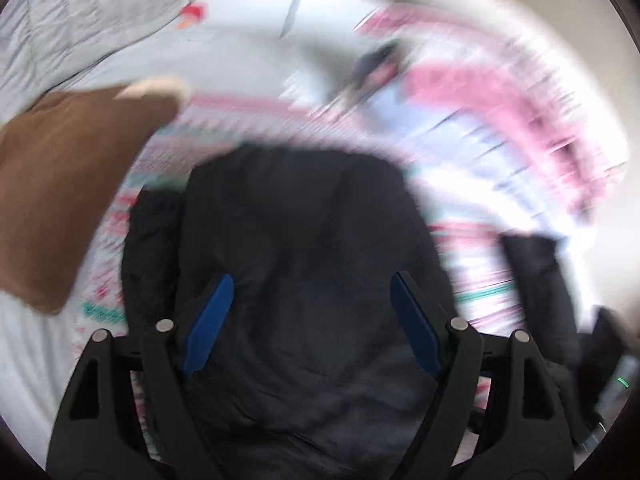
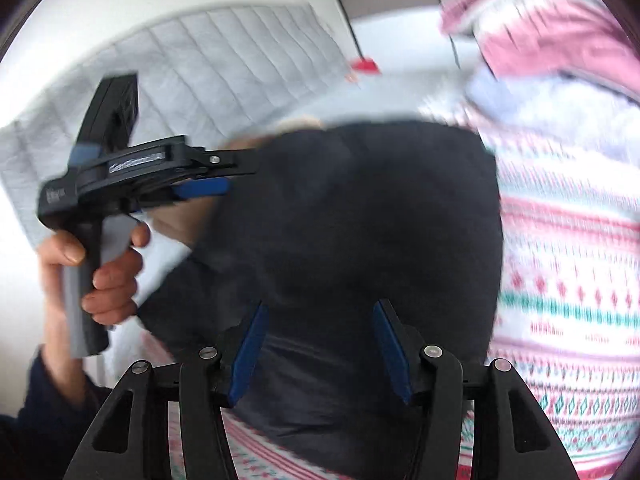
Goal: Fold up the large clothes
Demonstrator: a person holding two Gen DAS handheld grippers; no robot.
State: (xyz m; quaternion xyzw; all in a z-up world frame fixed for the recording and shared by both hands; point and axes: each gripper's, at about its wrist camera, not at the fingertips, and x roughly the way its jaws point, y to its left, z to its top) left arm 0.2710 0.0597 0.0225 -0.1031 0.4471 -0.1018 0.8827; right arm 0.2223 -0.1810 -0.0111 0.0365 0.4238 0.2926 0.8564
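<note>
A dark navy garment (image 1: 296, 240) lies bunched on a patterned pink, white and teal bedspread (image 1: 472, 168). My left gripper (image 1: 310, 292) hovers over it with its blue-padded jaws wide apart and nothing between them. In the right wrist view the same garment (image 2: 360, 216) fills the middle, and my right gripper (image 2: 318, 320) stands open above its near edge. The left gripper (image 2: 224, 178) also shows there from the side at the garment's left edge, held in a hand. Both views are blurred by motion.
A brown cushion (image 1: 68, 184) lies at the left of the garment. A grey quilted blanket (image 2: 208, 68) lies beyond it. A small red object (image 2: 364, 66) sits far back. Pink and white bedding (image 2: 560, 52) is heaped at the right.
</note>
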